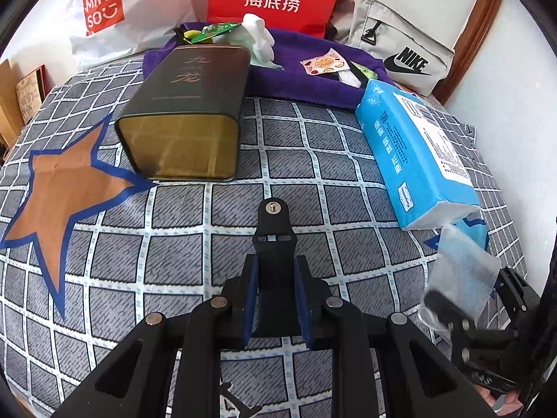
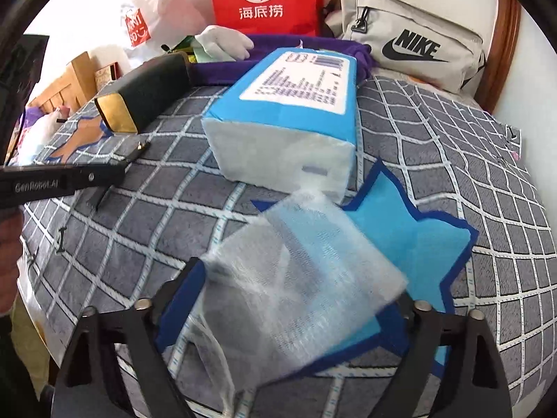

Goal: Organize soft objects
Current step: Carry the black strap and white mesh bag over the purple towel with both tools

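Risk first. The thin, translucent plastic sachet with a white drawstring (image 2: pixel 296 278) lies between the widely spread fingers of the right gripper (image 2: pixel 299 299), low in the right wrist view. It is blurred, and whether either pad presses it cannot be told. In my judgement it is unsecured and may slip or drift off the blue felt star outlined in darker blue (image 2: pixel 417 240) beneath it, being light and slick. A careless sweep could also nudge the soft blue plastic-wrapped tissue pack (image 2: pixel 289 111), whose open white end sits just beyond the sachet at frame centre.

The left gripper (image 1: pixel 275 296), bottom centre of its view, has its blue-padded fingers nearly together with nothing visibly between them, above the grey-and-white checked bedspread (image 1: pixel 313 174).

Materials: the dark rigid metal tin with a gold interior (image 1: pixel 181 111) lies on its side at upper left, hard and unyielding, resting partly on a brown star patch (image 1: pixel 62 188). Behind it a purple plush towel (image 1: pixel 296 80) carries small wrappers. A grey fabric Nike bag (image 1: pixel 400 48) sits at upper right.
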`<state>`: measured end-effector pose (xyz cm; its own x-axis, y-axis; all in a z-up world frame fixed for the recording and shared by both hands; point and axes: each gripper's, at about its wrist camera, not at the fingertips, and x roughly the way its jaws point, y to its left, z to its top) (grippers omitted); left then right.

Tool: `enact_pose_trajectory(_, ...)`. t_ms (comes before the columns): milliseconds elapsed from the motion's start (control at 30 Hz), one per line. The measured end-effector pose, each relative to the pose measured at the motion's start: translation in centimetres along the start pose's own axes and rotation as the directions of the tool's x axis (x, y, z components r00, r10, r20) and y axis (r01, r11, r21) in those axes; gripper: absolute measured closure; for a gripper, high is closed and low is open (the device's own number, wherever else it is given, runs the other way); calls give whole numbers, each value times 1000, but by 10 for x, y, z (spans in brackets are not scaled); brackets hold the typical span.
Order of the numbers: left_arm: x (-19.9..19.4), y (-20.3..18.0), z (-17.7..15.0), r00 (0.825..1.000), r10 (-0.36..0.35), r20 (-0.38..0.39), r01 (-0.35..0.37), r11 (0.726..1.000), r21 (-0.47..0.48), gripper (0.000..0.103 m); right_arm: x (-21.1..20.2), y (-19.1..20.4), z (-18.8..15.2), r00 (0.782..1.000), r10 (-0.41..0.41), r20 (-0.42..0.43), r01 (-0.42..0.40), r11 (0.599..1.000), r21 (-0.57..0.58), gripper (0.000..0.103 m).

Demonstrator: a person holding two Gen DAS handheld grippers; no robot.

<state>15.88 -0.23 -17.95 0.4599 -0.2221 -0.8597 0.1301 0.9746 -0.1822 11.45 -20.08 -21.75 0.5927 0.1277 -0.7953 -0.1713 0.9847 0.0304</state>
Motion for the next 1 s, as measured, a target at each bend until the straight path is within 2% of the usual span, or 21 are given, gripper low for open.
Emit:
enact_pose_trajectory(33, -1, 1, -1, 1000, -2, 0, 2, 1000, -3, 83, -1, 2, 1, 1000, -2, 6, 2, 1000, 1, 36)
enact_pose_trajectory(100, -3, 3, -1, 1000, -5, -1, 5, 1000, -11, 83, -2, 6, 3, 1000, 4, 9, -4, 1000, -3, 60)
enact_pose_trajectory(133, -4, 4, -2, 1000, -7, 0, 7, 1000, -13, 83, -3, 9, 3, 1000, 9, 7, -9, 1000, -9, 69)
enact_pose_trajectory(167, -6, 6, -3, 1000, -7, 3, 7, 1000, -15, 83, -4, 10, 4, 1000, 17, 6, -17, 1000, -14, 87)
enact_pose_trajectory(200, -8, 6, -3, 1000, -6, 6, 6, 1000, -15, 83, -5, 12, 4, 1000, 19, 4, -19, 1000, -16, 95)
enact_pose_trajectory(300, -15, 8, -4, 1000, -3, 18, 3, 1000, -19, 83, -8, 12, 0, 1000, 27, 10, -27, 1000, -14, 101)
enact_pose_trajectory(433, -27, 11, -6, 999, -3, 38, 4, 1000, -29, 83, -20, 5, -5, 994, 105, 20, -105, 994, 27, 101)
enact_pose_trajectory(633, -45, 13, -2, 997, -10, 71, 13, 999, -38, 83, -47, 7, -2, 992, 103, 68, -105, 994, 26, 101)
enact_pose_trajectory(1000, -81, 18, 14, 991, 1, 135, 5, 999, -49, 83, -87, 11, 27, 984, 99, 148, -101, 995, 12, 101)
